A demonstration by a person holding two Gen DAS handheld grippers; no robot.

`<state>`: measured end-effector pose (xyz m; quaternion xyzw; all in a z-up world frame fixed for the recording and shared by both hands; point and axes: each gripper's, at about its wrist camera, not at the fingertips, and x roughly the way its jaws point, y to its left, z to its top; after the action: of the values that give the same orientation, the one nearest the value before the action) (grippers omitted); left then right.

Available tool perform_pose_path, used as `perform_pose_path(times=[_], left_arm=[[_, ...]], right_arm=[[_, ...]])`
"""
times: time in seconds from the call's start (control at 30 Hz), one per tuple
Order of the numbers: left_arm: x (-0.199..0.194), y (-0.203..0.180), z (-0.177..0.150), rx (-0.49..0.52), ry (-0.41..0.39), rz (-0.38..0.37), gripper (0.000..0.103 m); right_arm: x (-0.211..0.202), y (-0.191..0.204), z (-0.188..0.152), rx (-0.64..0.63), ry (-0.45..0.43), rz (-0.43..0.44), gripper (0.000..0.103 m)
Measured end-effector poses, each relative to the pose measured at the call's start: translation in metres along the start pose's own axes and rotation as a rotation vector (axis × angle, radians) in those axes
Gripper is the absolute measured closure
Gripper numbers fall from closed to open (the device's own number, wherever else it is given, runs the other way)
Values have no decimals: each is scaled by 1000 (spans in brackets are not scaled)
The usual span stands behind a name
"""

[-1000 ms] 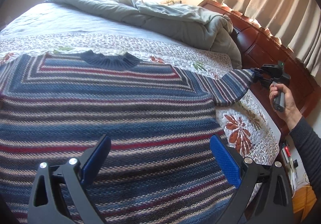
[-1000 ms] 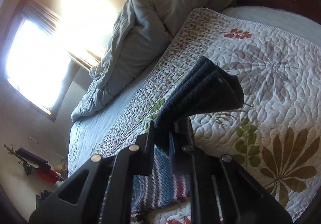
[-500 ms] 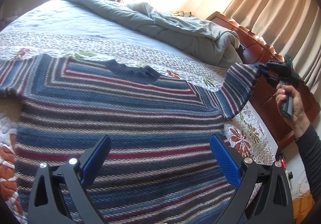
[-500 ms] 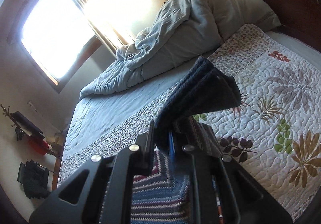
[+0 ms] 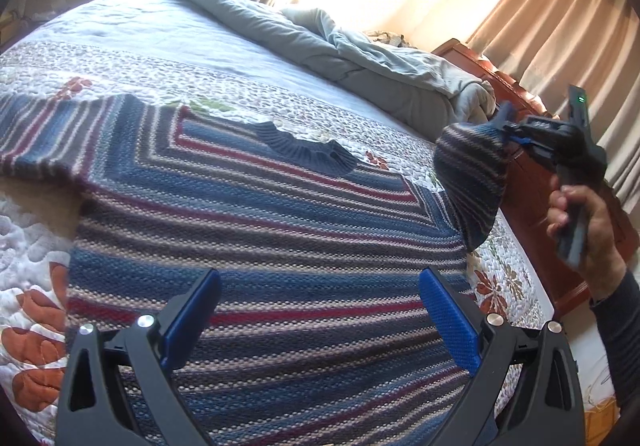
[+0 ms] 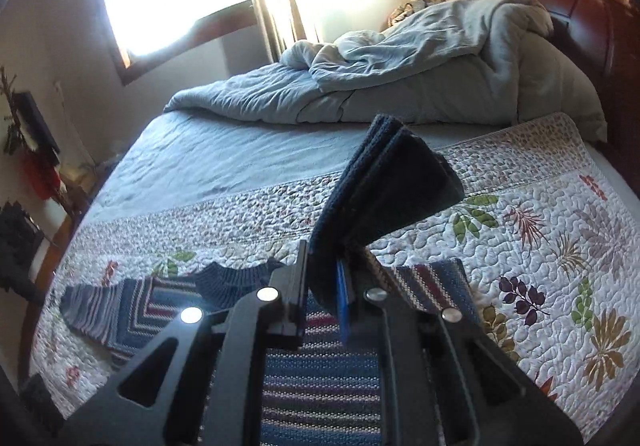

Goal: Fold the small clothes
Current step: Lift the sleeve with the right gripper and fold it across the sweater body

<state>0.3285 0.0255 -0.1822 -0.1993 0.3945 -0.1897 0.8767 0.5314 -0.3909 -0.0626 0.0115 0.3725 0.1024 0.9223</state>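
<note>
A striped blue, red and cream knit sweater (image 5: 256, 246) lies flat, front down or up I cannot tell, on the quilted bedspread (image 5: 36, 298), its dark blue collar (image 5: 308, 150) pointing to the far side. My left gripper (image 5: 320, 314) is open and empty just above the sweater's lower body. My right gripper (image 5: 510, 132) is shut on the dark cuff (image 6: 384, 190) of the right sleeve (image 5: 472, 182) and holds it lifted above the bed. In the right wrist view that gripper (image 6: 324, 274) pinches the folded cuff over the sweater (image 6: 316, 378).
A crumpled grey duvet (image 5: 360, 58) lies across the far side of the bed. A red-brown wooden headboard (image 5: 532, 182) stands at the right, with beige curtains (image 5: 568, 30) behind. The left sleeve (image 5: 36, 142) lies spread flat on the quilt.
My right gripper has lifted the right sleeve off the bed and carried it up and inward toward the sweater's body. The left gripper has stayed open above the lower body.
</note>
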Motion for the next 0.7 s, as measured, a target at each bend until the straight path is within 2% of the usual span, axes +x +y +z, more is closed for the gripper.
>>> perform_pose_path(times=[0.2,0.33,0.47,0.57,0.6,0.67,0.7], left_arm=[[-3,13,2,-23,-3,4,4],[-4,25,3,-54,0,8,4],[-5,33,5,-70,-5,6,4],[-1,34,6,-70,2,10,4],[1,35,6,-71,5,11,4],[3,36,4,-76,10,13,4],[4,37,4,-82,11,12,4]], right_arm=[[63,77,-53,-219,105,-95,92],[96,116,-88,-350,154,-135,92],[115,144,-113,-425,181,-152,92],[125,154,-125,-413,223,-126,79],[124,155,-128,-389,231,-95,66],[118,161,-134,-365,238,-29,47],[110,163,-137,-346,222,6,44]])
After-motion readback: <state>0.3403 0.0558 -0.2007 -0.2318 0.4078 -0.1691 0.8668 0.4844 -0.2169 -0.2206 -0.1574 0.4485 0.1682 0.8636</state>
